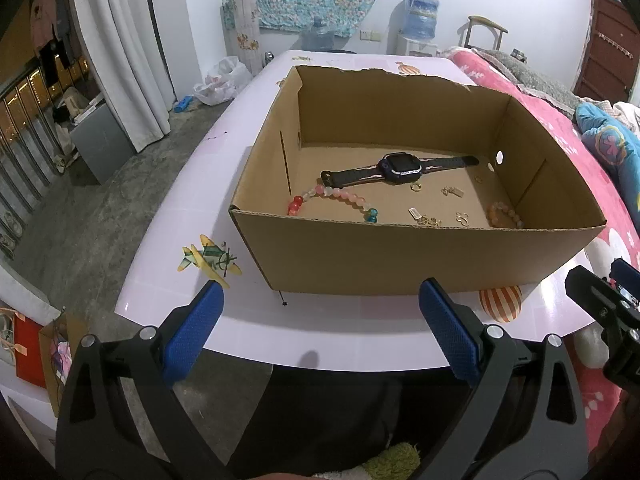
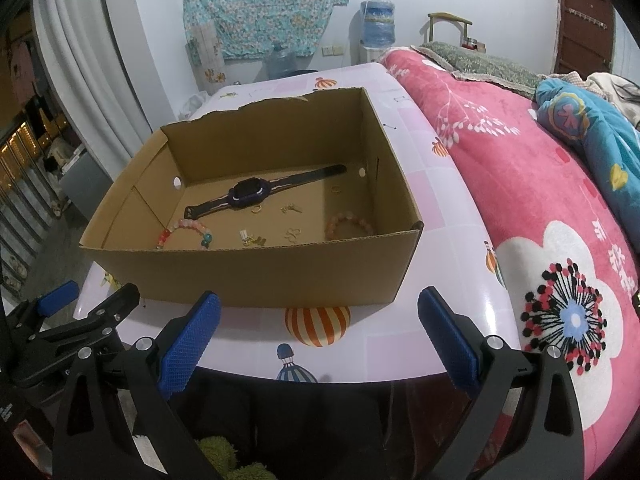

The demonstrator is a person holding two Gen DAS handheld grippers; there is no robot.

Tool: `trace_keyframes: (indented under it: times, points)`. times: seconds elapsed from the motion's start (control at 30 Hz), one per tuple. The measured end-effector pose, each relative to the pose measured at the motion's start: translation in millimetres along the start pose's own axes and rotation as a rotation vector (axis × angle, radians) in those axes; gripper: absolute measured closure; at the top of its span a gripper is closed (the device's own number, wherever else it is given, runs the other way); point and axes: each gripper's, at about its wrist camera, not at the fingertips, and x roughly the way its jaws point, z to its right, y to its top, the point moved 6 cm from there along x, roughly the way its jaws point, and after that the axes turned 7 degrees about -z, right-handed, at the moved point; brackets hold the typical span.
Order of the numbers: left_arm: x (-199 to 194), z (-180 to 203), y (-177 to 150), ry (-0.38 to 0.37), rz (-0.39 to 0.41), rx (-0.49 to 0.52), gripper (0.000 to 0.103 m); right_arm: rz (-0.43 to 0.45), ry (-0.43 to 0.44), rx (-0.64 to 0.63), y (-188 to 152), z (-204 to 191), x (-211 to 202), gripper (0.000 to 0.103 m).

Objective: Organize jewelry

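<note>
Hovering spread and empty before the open brown cardboard box (image 1: 416, 256) are both hand-held grippers, left (image 1: 320, 334) and right (image 2: 318, 338); a black smartwatch (image 1: 401, 168) is lying inside, toward twelve o'clock.

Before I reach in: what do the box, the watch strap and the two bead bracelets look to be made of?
Box: plain brown corrugated cardboard, fluting visible along its cut rim. Watch strap: looks like matte dark rubber or silicone, perforated. Multicolour bracelet: glossy translucent beads, glass or plastic, can't tell. Peach bracelet: smooth rounded beads, possibly stone or resin.
</note>
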Motion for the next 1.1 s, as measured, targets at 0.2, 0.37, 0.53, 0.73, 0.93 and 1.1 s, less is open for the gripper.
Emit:
trace_keyframes:
  times: [0.2, 0.37, 0.53, 0.73, 0.93, 1.1]
  points:
    - [1.0, 0.5, -0.4, -0.002, -0.004, -0.001, 0.008, 0.0, 0.0, -0.001, -0.1, -0.4, 0.4, 0.007]
    - [1.5, 0.4, -0.4, -0.002, -0.006, 0.0, 0.008, -0.001, 0.001, -0.001, -0.3, -1.2, 1.4, 0.007]
    - [1.7, 0.3, -0.4, -0.003, -0.005, 0.0, 0.008, 0.0, 0.001, -0.001, -0.1, -0.5, 0.9, 0.007]
    - [2.2, 0.7, -1.3, -0.006, -0.006, -0.002, 0.008, 0.0, 0.002, -0.004, -0.5, -1.5, 1.9, 0.007]
    - [2.2, 0.2, -0.8, -0.006, -0.007, -0.002, 0.008, -0.001, 0.003, -0.005, -0.4, -2.1, 2.1, 0.007]
    - [2.1, 0.5, -1.1, -0.007, -0.007, -0.001, 0.008, -0.001, 0.003, -0.005, -0.4, -2.3, 2.1, 0.007]
